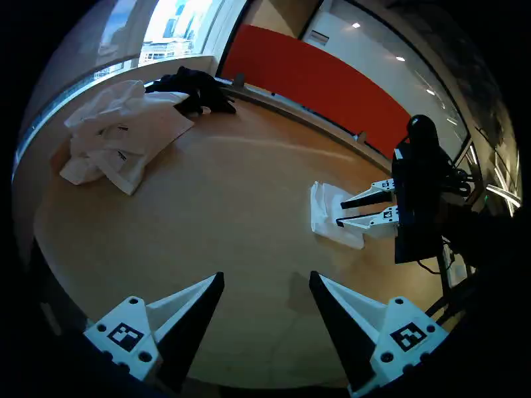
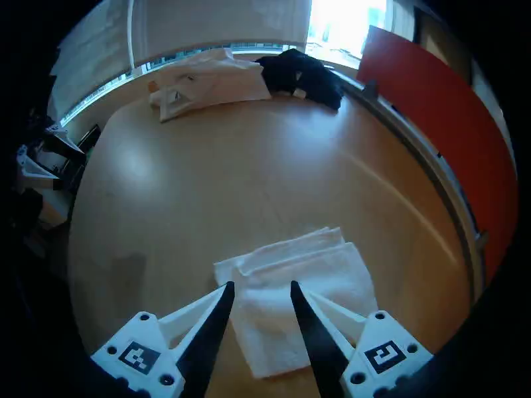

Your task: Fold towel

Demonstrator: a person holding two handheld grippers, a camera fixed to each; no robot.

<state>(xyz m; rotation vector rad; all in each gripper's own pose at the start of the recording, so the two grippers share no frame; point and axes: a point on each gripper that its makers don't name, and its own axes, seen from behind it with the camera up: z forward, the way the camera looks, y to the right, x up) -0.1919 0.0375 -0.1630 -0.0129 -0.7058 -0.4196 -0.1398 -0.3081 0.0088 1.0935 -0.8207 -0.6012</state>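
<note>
A white towel [image 2: 308,292] lies folded into a small rectangle on the wooden table [image 2: 232,166], just below my right gripper [image 2: 261,286]. That gripper is open, its fingers apart over the towel's near left part and pressing on nothing. In the left gripper view the same towel [image 1: 325,215] lies at the right of the table [image 1: 226,192], with the right gripper [image 1: 340,213] reaching in from the right, its tips at the towel's edge. My left gripper [image 1: 265,278] hangs open over bare wood, well short of the towel.
A pile of white cloth [image 1: 123,132] [image 2: 209,83] and a black garment [image 1: 196,89] [image 2: 302,76] lie at the table's far side by the window. A red panel [image 1: 318,86] runs behind the table's rim.
</note>
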